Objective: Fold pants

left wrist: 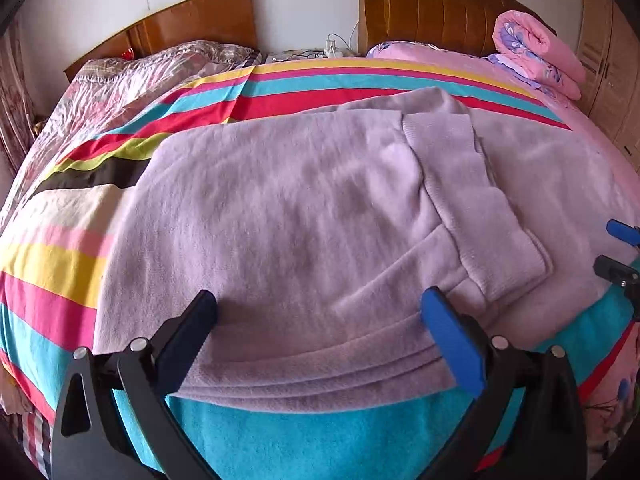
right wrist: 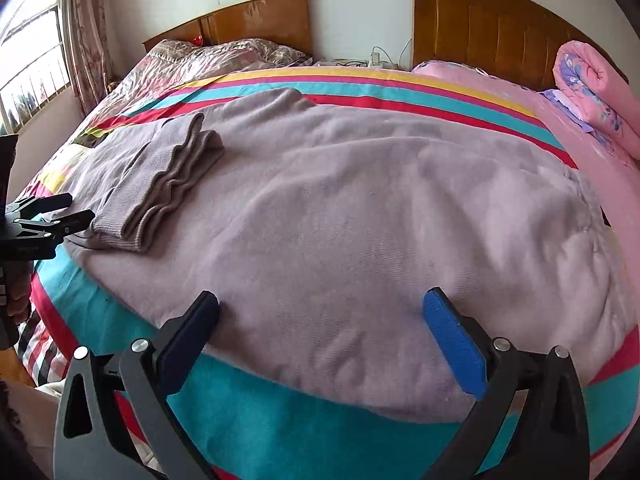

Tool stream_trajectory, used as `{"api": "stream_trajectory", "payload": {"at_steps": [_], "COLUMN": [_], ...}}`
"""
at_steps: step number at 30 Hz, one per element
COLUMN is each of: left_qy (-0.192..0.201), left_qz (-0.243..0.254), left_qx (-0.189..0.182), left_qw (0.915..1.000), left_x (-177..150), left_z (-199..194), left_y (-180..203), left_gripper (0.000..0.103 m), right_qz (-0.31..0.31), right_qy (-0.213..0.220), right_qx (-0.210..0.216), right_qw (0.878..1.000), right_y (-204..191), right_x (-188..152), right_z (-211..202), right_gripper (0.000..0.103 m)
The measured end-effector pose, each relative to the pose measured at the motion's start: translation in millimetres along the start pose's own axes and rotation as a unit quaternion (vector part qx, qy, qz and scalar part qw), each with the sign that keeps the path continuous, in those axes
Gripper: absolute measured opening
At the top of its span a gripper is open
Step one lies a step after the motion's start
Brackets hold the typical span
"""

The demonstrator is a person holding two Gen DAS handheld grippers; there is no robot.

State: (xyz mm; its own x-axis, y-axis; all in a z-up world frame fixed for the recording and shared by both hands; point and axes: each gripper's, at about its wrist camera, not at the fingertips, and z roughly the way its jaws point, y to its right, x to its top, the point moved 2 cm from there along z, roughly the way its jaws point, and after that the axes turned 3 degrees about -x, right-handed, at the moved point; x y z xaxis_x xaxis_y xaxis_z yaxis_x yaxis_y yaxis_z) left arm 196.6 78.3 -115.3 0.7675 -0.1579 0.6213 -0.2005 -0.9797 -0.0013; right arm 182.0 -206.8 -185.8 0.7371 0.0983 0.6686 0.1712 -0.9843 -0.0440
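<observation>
- The pants (left wrist: 304, 216), pale lilac fleece, lie spread across the striped sheet (left wrist: 280, 80) of the bed, their long edge running along the bed's near edge in both wrist views.
- The ribbed cuffs (right wrist: 160, 184) lie stacked on top of the body of the garment, so one lengthwise-and-over fold appears done; layered edges show at the near edge in the left wrist view.
- Judged from this, the step in hand is the pause between folds: both tools are lined up to take the near edge for another fold.
- The left gripper (left wrist: 320, 308) hovers just above the near hem, fingers spread wide, nothing held between them.
- The right gripper (right wrist: 320, 308) hangs likewise over the wider, waist-side part of the cloth, its fingers apart and empty.
- Both tools point forward across the bed toward the headboards (right wrist: 480, 24), tilted down at the fabric, side by side; each shows at the edge of the other's view.
- The next move calls for lowering each tool until one finger slides under all the stacked layers, closing firmly, then lifting evenly so the fleece does not sag or slip apart.
- A rolled pink quilt (left wrist: 536, 48) sits at the bed's far right corner, well apart from the work.
</observation>
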Motion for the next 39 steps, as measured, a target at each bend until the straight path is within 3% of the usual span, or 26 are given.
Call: {"api": "stream_trajectory", "payload": {"at_steps": [6, 10, 12, 14, 19, 23, 25, 27, 30, 33, 35, 38, 39], "left_qy": [-0.002, -0.008, -0.02, -0.002, 0.035, 0.009, -0.029, 0.002, 0.006, 0.01, 0.012, 0.015, 0.016], "left_qz": [-0.001, 0.0, -0.001, -0.004, -0.024, -0.009, -0.009, 0.006, 0.004, 0.009, 0.008, 0.008, 0.008], "left_qx": [0.003, 0.002, 0.007, 0.004, -0.039, -0.022, -0.018, -0.008, -0.017, -0.021, -0.023, -0.025, -0.025], "left_qw": [1.0, 1.0, 0.9998, 1.0, 0.9983, 0.9997, 0.9994, 0.9999, 0.9998, 0.9997, 0.9996, 0.9995, 0.9995], "left_x": [-1, 1, 4, 11, 36, 46, 41, 37, 37, 37, 37, 35, 35], "left_z": [2, 2, -3, -13, -23, 7, 31, 31, 32, 32, 33, 32, 32], "left_y": [1, 1, 1, 0, -2, 1, 2, 5, 3, 2, 2, 2, 2], "left_gripper": [0.102, 0.102, 0.102, 0.102, 0.102, 0.102, 0.102, 0.102, 0.102, 0.102, 0.102, 0.102, 0.102], "right_qz": [0.017, 0.11, 0.184, 0.251, 0.368, 0.385, 0.388, 0.396, 0.399, 0.386, 0.39, 0.419, 0.427], "right_qy": [0.001, 0.018, 0.029, 0.035, 0.045, 0.05, 0.042, 0.039, 0.021, -0.018, -0.024, -0.009, -0.002], "right_qx": [-0.004, 0.006, 0.015, 0.009, 0.025, 0.024, 0.016, 0.011, 0.005, 0.006, 0.006, 0.01, 0.019], "right_qw": [1.0, 0.994, 0.982, 0.967, 0.928, 0.921, 0.921, 0.918, 0.917, 0.922, 0.92, 0.908, 0.904], "right_y": [9, 45, 73, 101, 152, 164, 168, 174, 179, 171, 171, 180, 183], "right_x": [-7, -22, -36, -50, -67, -53, -46, -41, -36, -35, -40, -51, -54], "right_z": [-14, -43, -59, -68, -59, -50, -43, -40, -36, -35, -39, -42, -42], "right_gripper": [0.099, 0.099, 0.099, 0.099, 0.099, 0.097, 0.097, 0.097, 0.097, 0.085, 0.068, 0.049, 0.048]}}
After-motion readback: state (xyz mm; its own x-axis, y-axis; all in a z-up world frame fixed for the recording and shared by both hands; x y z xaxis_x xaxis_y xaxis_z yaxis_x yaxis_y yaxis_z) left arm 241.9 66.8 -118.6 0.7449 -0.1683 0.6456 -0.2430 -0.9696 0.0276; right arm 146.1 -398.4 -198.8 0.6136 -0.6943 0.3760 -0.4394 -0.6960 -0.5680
